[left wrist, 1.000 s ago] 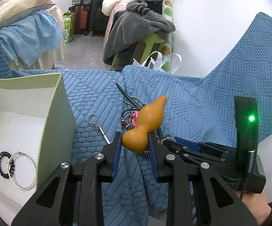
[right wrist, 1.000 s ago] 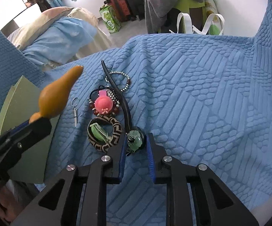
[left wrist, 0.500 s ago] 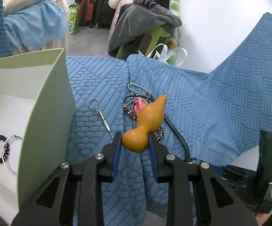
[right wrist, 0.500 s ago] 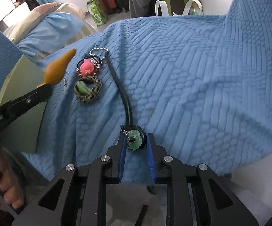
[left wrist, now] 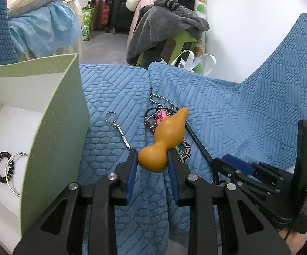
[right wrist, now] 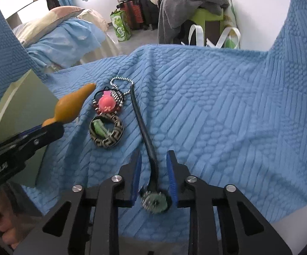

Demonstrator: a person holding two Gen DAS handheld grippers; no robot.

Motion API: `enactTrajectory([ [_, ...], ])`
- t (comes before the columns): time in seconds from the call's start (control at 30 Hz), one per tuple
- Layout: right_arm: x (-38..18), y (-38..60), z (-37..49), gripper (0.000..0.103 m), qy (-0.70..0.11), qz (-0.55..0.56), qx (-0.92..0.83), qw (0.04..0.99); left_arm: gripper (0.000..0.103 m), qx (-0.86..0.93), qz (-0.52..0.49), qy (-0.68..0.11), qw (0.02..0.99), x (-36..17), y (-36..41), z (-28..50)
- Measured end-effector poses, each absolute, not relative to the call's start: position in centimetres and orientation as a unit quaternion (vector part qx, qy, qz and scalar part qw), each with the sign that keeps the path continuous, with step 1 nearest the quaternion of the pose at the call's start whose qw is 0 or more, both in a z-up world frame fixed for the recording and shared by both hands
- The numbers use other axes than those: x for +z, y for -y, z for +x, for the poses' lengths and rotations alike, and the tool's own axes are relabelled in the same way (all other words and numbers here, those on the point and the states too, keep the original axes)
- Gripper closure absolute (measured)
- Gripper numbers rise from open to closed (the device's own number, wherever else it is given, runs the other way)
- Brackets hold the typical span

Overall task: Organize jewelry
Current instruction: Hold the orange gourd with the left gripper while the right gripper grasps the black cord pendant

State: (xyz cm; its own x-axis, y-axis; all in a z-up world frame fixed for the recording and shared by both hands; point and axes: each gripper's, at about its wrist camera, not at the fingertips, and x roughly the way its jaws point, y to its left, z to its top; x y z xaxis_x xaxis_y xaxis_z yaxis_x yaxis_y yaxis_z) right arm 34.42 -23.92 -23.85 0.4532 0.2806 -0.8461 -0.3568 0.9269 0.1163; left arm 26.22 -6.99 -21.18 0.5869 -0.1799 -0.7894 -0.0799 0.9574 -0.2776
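The left gripper (left wrist: 152, 159) is clenched on the fat bulb of an orange gourd charm (left wrist: 166, 139), whose narrow tip points away over the blue textured blanket (left wrist: 227, 106). Just to its left stands a pale green box (left wrist: 57, 114), open at the top, its tall near wall close beside the gripper's left finger. On the white floor inside lie a black coil hair tie (left wrist: 2, 166) and a thin silver hoop (left wrist: 13, 173), touching each other.

The right gripper (right wrist: 153, 167) sits low near the blanket's front edge, its blue pads apart and touching nothing; a black cord (right wrist: 145, 131) runs up between them, and a blurred green flower pendant (right wrist: 154, 200) rests deep between the fingers, loose rather than pinched.

The remaining jewelry is bunched mid-blanket: a pink charm (right wrist: 106, 104) among beads, a woven black-and-tan ring (right wrist: 107, 132) just in front of it, and a silver ball chain (right wrist: 121, 81) behind. A small keyring tool (left wrist: 119, 130) lies alone between the pile and the box.

To the right of the cord the blanket is bare and broad, rising into a fold at the far right. Beyond its far edge the floor drops away towards a clothes-heaped chair (left wrist: 170, 23).
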Motion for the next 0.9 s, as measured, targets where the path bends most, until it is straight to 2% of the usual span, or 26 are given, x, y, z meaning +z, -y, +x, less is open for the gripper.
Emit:
enactTrajectory([
  [0.27, -25.1, 22.6, 35.7, 0.085, -0.492, -0.073, 0.193, 0.846, 0.074, -0.028, -0.139, -0.460, 0.876, -21.4, 7.1, 26.2],
  [0.43, -25.5, 21.4, 35.3, 0.093, -0.481, -0.109, 0.190, 0.849, 0.074, -0.027, -0.138, -0.463, 0.875, -21.2, 7.1, 26.3],
  [0.5, -25.5, 21.4, 35.5, 0.097, -0.491, -0.099, 0.187, 0.845, 0.074, -0.026, -0.139, -0.462, 0.875, -21.1, 7.1, 26.2],
  [0.9, -20.9, 23.7, 34.5, 0.097, -0.489, -0.010, 0.155, 0.858, 0.074, -0.029, -0.136, -0.471, 0.871, -18.8, 6.6, 24.7],
])
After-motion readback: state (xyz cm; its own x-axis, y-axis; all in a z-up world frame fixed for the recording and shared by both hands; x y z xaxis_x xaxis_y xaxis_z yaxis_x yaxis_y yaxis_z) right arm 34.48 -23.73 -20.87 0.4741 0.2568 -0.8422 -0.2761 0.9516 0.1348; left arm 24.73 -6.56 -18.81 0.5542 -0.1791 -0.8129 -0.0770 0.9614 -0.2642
